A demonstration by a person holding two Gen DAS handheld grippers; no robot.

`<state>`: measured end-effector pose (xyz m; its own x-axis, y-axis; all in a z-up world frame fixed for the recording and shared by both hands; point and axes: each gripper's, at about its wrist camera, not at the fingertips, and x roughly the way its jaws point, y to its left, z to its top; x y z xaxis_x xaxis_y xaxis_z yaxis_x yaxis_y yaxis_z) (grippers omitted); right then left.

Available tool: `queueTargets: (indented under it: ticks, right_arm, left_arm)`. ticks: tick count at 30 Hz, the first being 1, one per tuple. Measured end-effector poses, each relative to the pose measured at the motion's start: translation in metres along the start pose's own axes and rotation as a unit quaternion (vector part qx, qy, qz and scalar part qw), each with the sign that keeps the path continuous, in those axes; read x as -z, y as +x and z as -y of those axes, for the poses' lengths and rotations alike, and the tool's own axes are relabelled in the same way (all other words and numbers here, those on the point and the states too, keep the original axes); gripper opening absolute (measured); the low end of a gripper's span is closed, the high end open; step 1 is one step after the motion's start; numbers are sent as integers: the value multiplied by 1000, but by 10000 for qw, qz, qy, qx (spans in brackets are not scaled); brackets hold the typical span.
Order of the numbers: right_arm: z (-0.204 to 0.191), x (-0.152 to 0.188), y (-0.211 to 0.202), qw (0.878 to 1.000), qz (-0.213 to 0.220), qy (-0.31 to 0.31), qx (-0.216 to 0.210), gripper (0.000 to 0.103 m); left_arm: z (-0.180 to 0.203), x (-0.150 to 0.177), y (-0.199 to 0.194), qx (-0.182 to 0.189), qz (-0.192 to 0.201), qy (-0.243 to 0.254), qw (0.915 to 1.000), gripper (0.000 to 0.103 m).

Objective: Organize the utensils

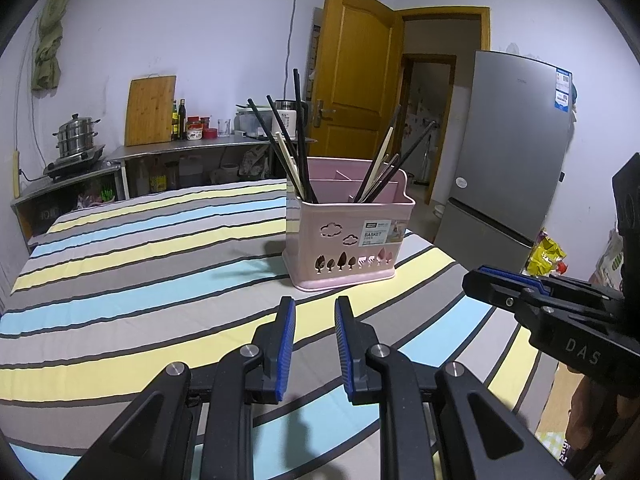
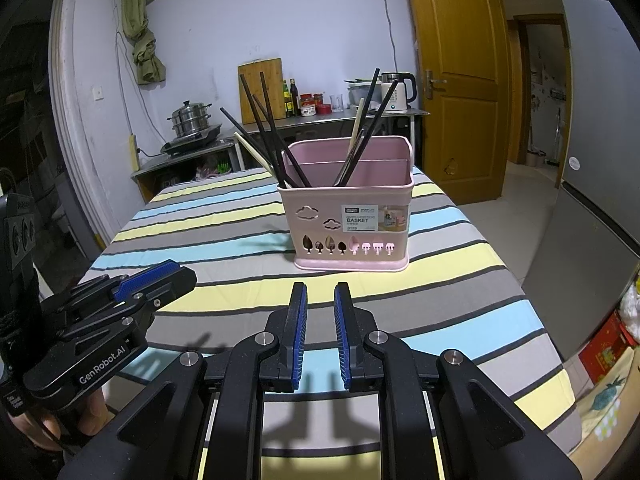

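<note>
The pink basket (image 2: 346, 204) stands upright on the striped counter (image 2: 200, 216), w/ chopsticks in two bunches: one leaning out of its left compartment (image 2: 272, 136), one out of the compartment to the right of it (image 2: 366, 128). Nothing else lies on the cloth near the basket.

Both sets of tongs hover short of the basket, apart from it. Left tongs (image 1: 315, 312): jaws a narrow gap apart, nothing between them. Right tongs (image 2: 321, 300): same, slightly parted, empty.

Handling, as a guess: the chopsticks are light, stiff, thin and probably smooth, so apt to slip or pivot in a pinch. Best taken on the upper shaft, well above the basket rim, pads square across the stick, one or a pair at a time. The basket is thin plastic, likely light; a sideways pull on a stick could tip or slide it, so lifting along the stick's lean seems safer.

Views: the left wrist cam shows the fridge (image 1: 516, 152) right of the basket and the right tongs from the side. The right wrist cam shows the basket's label side more squarely, the inner divider clearer, plus the left tongs and part of the hand (image 2: 48, 420) gripping them.
</note>
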<state>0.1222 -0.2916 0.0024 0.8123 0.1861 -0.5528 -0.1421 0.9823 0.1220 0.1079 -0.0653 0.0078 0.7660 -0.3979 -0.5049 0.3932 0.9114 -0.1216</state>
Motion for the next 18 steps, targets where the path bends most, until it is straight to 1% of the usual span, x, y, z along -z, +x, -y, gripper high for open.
queueTargets:
  ticks: [18]
  right_arm:
    - [0, -1, 0, 10000, -2, -3, 1, 14]
  left_arm:
    - [4, 2, 2, 8, -61, 94, 9999, 20]
